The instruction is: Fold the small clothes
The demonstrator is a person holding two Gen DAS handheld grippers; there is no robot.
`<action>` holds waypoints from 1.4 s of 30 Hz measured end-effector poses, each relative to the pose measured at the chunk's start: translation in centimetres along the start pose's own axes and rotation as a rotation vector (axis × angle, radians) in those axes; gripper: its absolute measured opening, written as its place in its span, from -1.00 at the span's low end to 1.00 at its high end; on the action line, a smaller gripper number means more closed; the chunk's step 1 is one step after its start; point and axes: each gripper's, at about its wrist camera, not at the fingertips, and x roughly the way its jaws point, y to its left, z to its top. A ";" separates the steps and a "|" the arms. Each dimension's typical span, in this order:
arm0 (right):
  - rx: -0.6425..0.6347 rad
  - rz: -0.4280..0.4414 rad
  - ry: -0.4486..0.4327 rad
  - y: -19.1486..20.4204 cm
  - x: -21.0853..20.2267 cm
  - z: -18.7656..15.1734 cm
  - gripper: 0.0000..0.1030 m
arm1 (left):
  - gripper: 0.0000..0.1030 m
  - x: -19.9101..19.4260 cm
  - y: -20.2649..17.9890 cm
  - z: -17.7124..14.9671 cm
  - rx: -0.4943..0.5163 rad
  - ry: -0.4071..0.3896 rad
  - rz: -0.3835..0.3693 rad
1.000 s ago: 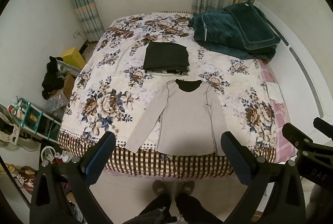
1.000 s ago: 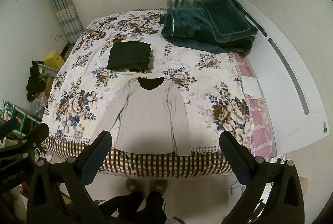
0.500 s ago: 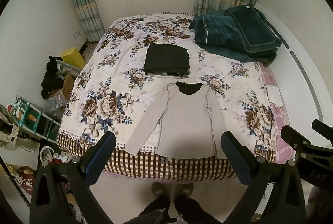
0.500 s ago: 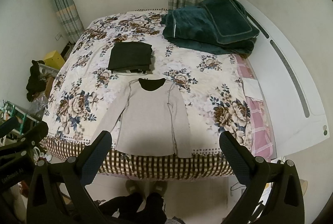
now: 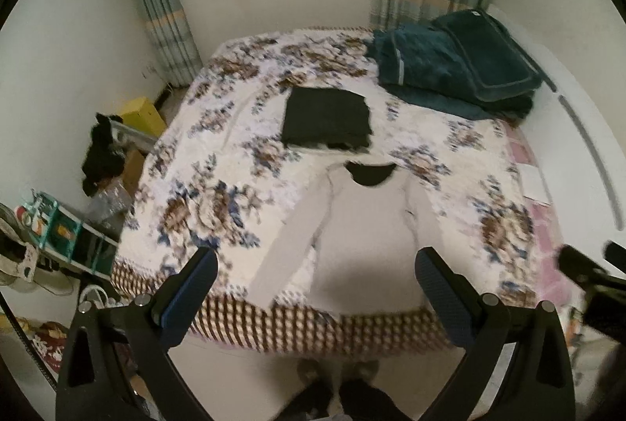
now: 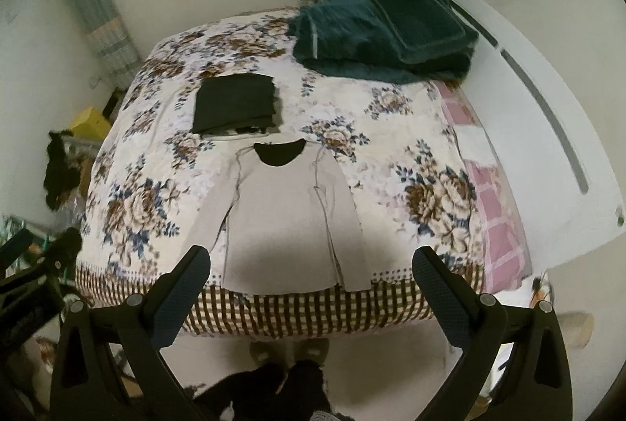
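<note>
1. Left wrist view: the grey long-sleeved shirt lies flat and unfolded, face up, on the bed, with its hem at the near edge of the bed and its dark neckline pointing toward the window.
2. A folded dark garment rests on the bed just beyond the shirt's neckline; a teal blanket is piled at the far right of the shirt.
3. Step in hand, as judged: approach before the first fold. No fold is yet made in the shirt.
4. Left tool: jaws spread wide, holding nothing, hovering above the near edge of the bed, clear of the shirt.
5. Right tool: jaws spread wide, empty, likewise held above the shirt's hem without contact.
6. Next move, as judged: lower both tools to the shirt, pinch a sleeve or side edge, and carry it across the body. Grip only one layer of fabric and avoid catching the bedspread beneath.
</note>
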 end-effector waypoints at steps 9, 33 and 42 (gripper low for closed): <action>0.307 -0.131 0.167 -8.6 21.1 -4.7 1.00 | 1.00 16.7 -0.1 -2.7 0.045 0.065 0.088; 0.727 0.107 0.553 -24.5 61.0 -23.1 -0.96 | 1.00 48.0 -3.7 -14.8 0.108 0.482 0.250; 0.706 -0.077 0.380 -33.7 56.3 -15.7 -0.96 | 1.00 48.6 -7.0 -12.9 0.161 0.429 0.164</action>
